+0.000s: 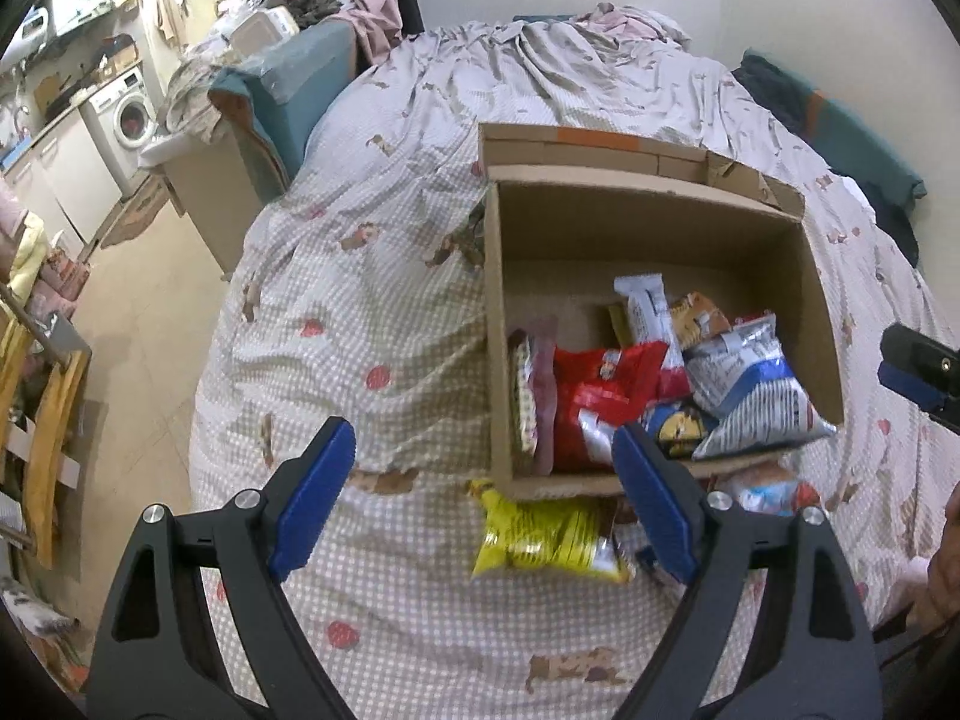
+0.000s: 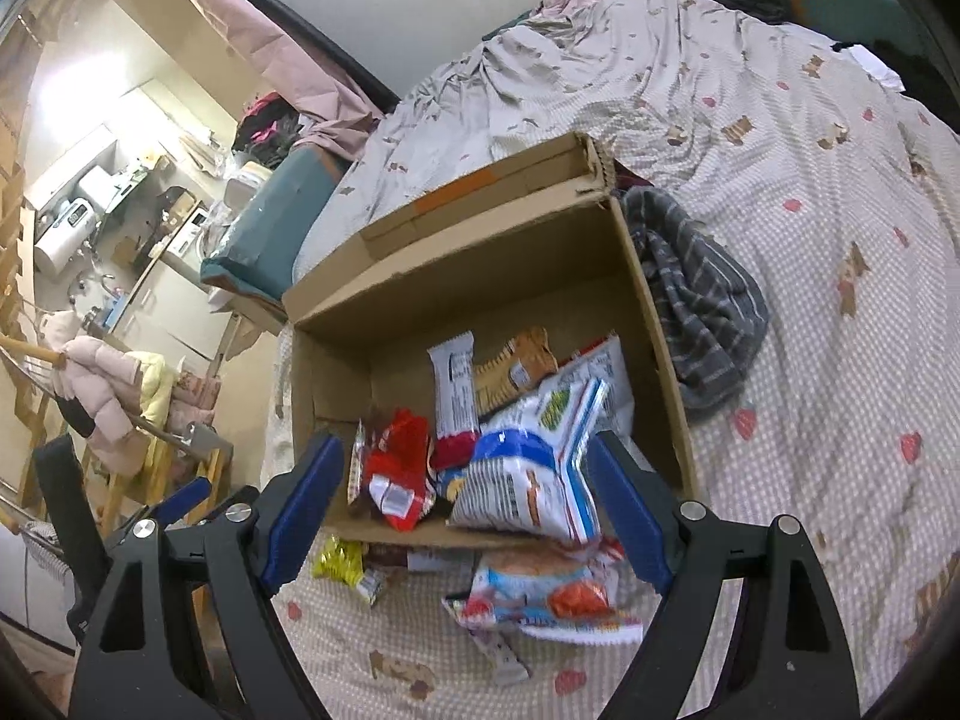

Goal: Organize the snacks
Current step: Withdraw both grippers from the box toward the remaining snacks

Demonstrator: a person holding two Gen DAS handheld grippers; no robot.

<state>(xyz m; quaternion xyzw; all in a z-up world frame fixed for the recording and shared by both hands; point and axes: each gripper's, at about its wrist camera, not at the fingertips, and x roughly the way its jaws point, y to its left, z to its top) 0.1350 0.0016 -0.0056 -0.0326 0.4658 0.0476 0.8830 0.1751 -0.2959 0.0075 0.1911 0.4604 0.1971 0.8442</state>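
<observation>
An open cardboard box [image 1: 654, 222] [image 2: 480, 276] sits on the bed and holds several snack packs: a red pack [image 1: 600, 396] [image 2: 399, 474], a white bar [image 1: 645, 306] [image 2: 453, 384] and a blue-and-white bag [image 1: 756, 396] [image 2: 534, 468] lying over the near rim. A yellow pack [image 1: 540, 537] [image 2: 342, 561] and a white-and-orange pack [image 2: 540, 600] lie on the bedsheet in front of the box. My left gripper [image 1: 486, 492] is open and empty above the yellow pack. My right gripper [image 2: 465, 510] is open and empty at the box's near edge, over the loose packs.
A checked bedsheet [image 1: 360, 324] covers the bed. A grey striped cloth [image 2: 702, 300] lies right of the box. Rumpled bedding [image 1: 570, 48] is at the far end. A teal-covered box [image 1: 282, 96], washing machine [image 1: 126, 114] and wooden rack [image 1: 42, 438] stand left of the bed.
</observation>
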